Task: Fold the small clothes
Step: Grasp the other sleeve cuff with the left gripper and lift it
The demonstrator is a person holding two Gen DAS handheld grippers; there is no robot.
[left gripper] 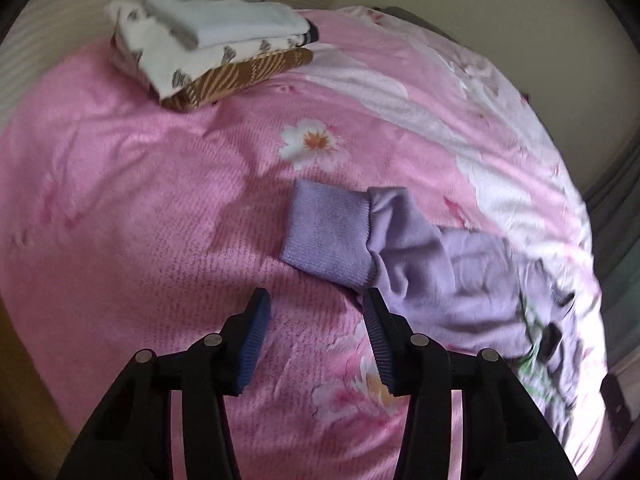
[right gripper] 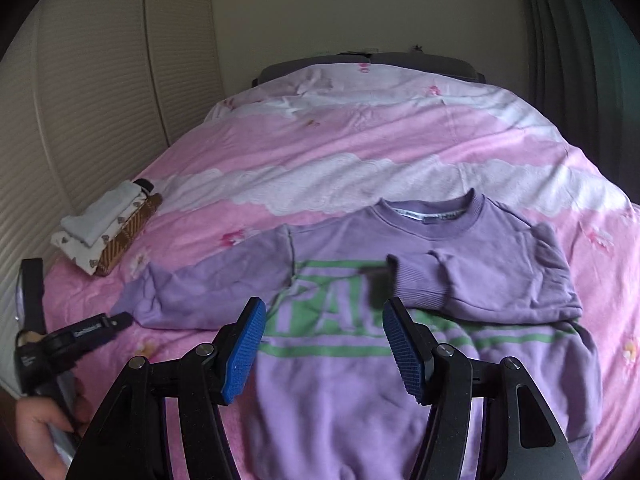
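- Left wrist view: the left tongs point(left gripper: 316, 312) are hovering with their blue pads apart and nothing between them, just above the pink flowered bedspread point(left gripper: 140, 200).
- The ribbed cuff point(left gripper: 324, 236) of the purple sweatshirt point(left gripper: 440, 276) is lying just ahead of the tongs, with its sleeve running off to the right, crumpled, toward the garment's body.
- A stack of folded clothes point(left gripper: 212, 52) is sitting well apart at the far left of the bed: a white piece on top, a patterned white one under it, a brown striped one at the bottom.
- Right wrist view: the right tongs point(right gripper: 324, 320) are likewise standing apart and holding nothing, hanging over the lower front of the sweatshirt point(right gripper: 340, 380).
- The sweatshirt is lying face up on the bedspread point(right gripper: 360, 152), collar away from the camera, with green lettering and stripes across the chest.
- Its sleeve on the picture's right point(right gripper: 460, 280) is lying folded in across the chest, cuff resting near the lettering; the sleeve on the picture's left point(right gripper: 192, 296) is stretching outward over the bed.
- The left tongs point(right gripper: 118, 320) are showing at the left edge beside that outstretched sleeve's end, with the person's hand point(right gripper: 40, 428) gripping the tool's handle below.
- The folded stack point(right gripper: 108, 236) is lying near the bed's left side, next to the slatted wardrobe doors point(right gripper: 80, 100).
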